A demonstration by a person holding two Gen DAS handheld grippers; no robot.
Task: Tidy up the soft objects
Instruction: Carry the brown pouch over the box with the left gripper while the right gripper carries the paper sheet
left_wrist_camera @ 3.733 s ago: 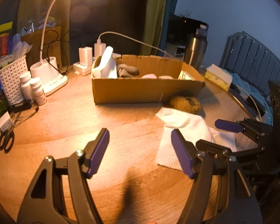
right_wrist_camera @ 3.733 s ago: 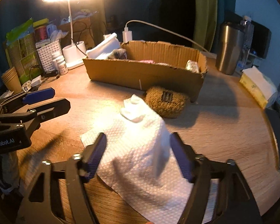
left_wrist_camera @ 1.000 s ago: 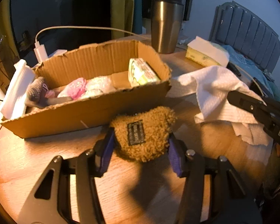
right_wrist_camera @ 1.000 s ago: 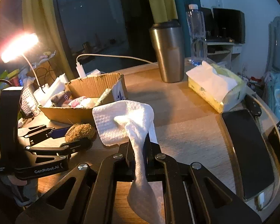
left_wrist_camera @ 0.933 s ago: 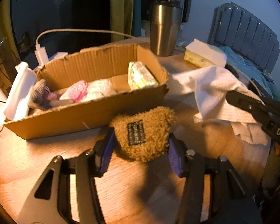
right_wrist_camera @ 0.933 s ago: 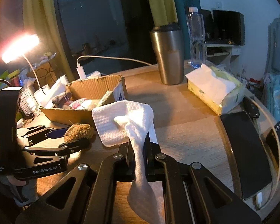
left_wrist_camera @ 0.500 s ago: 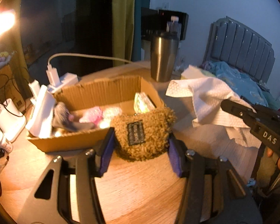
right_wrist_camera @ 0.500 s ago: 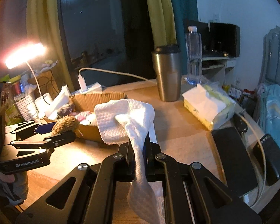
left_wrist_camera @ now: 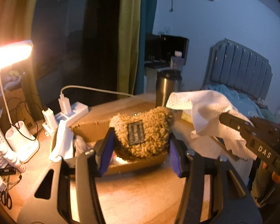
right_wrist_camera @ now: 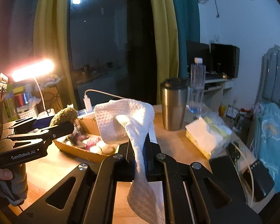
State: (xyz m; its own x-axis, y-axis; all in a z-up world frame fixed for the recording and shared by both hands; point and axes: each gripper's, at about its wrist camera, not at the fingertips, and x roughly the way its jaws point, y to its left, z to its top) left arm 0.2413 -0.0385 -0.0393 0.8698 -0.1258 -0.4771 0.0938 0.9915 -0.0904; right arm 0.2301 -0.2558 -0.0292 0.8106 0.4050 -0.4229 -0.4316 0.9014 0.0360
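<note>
At frame centre, the left gripper (left_wrist_camera: pixel 139 145) clamps a brown fuzzy pouch (left_wrist_camera: pixel 141 130) above the cardboard box (left_wrist_camera: pixel 87 130). The right gripper (right_wrist_camera: pixel 140 149) pinches a white cloth (right_wrist_camera: pixel 125 119), mid-frame.

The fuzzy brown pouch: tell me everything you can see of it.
The fuzzy brown pouch is a rounded, curly-pile plush piece with a dark rectangular label on its front. The left gripper clamps it between purple pads, lifted clear of the table, in front of the cardboard box. Nothing else touches it.

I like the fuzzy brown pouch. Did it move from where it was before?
Yes. The pouch went up: it lay on the table beside the box, now the left tongs hold it above it.
</note>
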